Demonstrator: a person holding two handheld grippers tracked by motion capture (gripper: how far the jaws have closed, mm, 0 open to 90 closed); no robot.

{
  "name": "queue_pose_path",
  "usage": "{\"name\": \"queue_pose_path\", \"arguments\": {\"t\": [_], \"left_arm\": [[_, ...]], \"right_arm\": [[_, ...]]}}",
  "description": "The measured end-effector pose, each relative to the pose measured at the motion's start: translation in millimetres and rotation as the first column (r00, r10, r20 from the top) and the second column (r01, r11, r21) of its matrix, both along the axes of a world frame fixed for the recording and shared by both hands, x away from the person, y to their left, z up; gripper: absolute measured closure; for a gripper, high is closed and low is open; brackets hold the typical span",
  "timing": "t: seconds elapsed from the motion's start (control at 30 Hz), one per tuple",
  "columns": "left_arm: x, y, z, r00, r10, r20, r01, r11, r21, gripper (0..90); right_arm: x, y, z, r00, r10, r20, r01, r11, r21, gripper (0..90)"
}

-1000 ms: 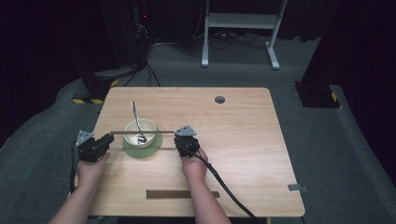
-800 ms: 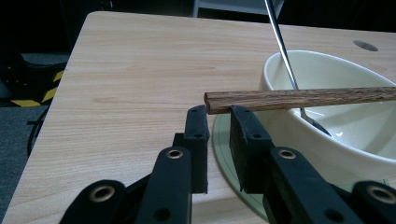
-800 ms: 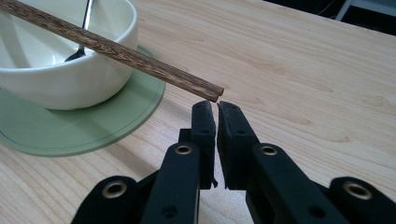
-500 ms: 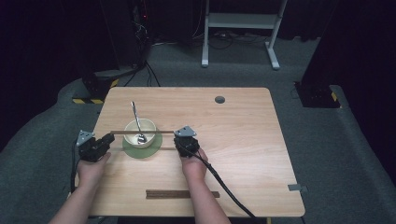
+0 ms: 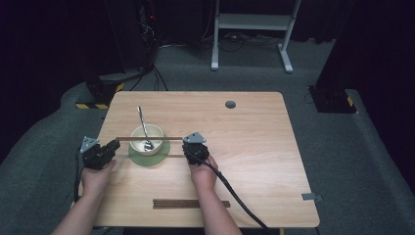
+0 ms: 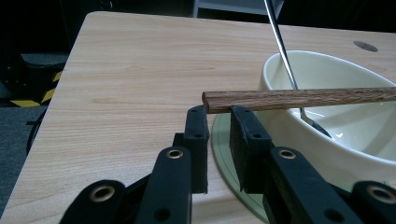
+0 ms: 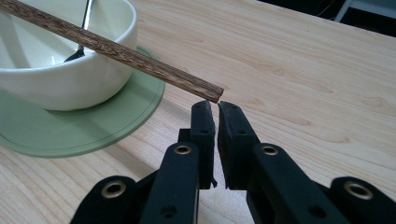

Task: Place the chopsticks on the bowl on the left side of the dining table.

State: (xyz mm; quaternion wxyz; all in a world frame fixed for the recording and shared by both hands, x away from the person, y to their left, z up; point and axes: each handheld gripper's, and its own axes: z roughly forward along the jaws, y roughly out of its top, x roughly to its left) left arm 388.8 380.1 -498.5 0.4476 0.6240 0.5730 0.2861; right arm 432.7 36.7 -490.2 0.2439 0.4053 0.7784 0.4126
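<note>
high view: a cream bowl (image 5: 147, 138) sits on a green plate (image 5: 160, 157) at the left of the table (image 5: 254, 147), with a spoon (image 5: 143, 125) leaning in it, handle toward the far edge. a wooden stick (image 5: 169, 138) lies level across the bowl's rim, running from the left gripper (image 5: 113, 146) to the right gripper (image 5: 192, 149). each gripper is at one end of the stick, with a hand behind it. a second stick (image 5: 191, 203) lies flat on the table near the front edge, between the forearms and well apart from the bowl.

left gripper view: the left gripper (image 6: 218, 122) has its jaws a little apart, with the stick (image 6: 299, 99) end resting across the tips. whether the pads press on it i cannot tell. the stick runs off right over the bowl (image 6: 327, 116); the spoon (image 6: 285, 51) handle rises behind it, and the plate (image 6: 224, 154) edge shows just beside the jaws.

right gripper view: the right gripper (image 7: 216, 108) has its jaws together, only a thin slit between them. the stick (image 7: 116, 51) end hangs just above the tips, coming in from the upper left across the bowl (image 7: 65, 60). contact between stick and tips is unclear. the spoon (image 7: 83, 32) lies in the bowl, and the plate (image 7: 93, 126) is under it.
</note>
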Motion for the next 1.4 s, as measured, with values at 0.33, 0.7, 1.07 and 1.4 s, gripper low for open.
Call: {"name": "queue_pose_path", "arguments": {"t": [0.33, 0.7, 1.07, 1.4], "left_arm": [[0.0, -0.1, 0.3, 1.0000, -0.005, 0.005, 0.005, 1.0000, -0.003, 68.0], [-7.8, -7.4, 5.3, 0.9990, -0.044, 0.009, 0.043, 0.9979, 0.049, 46.6], [-44.7, -20.8, 1.9, 0.9891, -0.129, -0.070, 0.139, 0.9778, 0.157, 28.4], [-67.5, -31.5, -17.5, 0.9536, -0.203, -0.223, 0.240, 0.9585, 0.155, 23.8]], "right_arm": [[-1.3, 0.0, -1.1, 1.0000, 0.003, 0.005, -0.003, 1.000, -0.011, 71.9], [-6.0, -3.7, 2.0, 0.9999, -0.011, 0.013, 0.011, 1.000, 0.002, 44.7], [-27.3, -23.2, 11.4, 0.9998, -0.010, 0.019, 0.010, 1.000, 0.019, 19.1], [-54.1, -91.5, 5.0, 0.9988, -0.039, -0.028, 0.040, 0.999, 0.017, 18.9]]}}
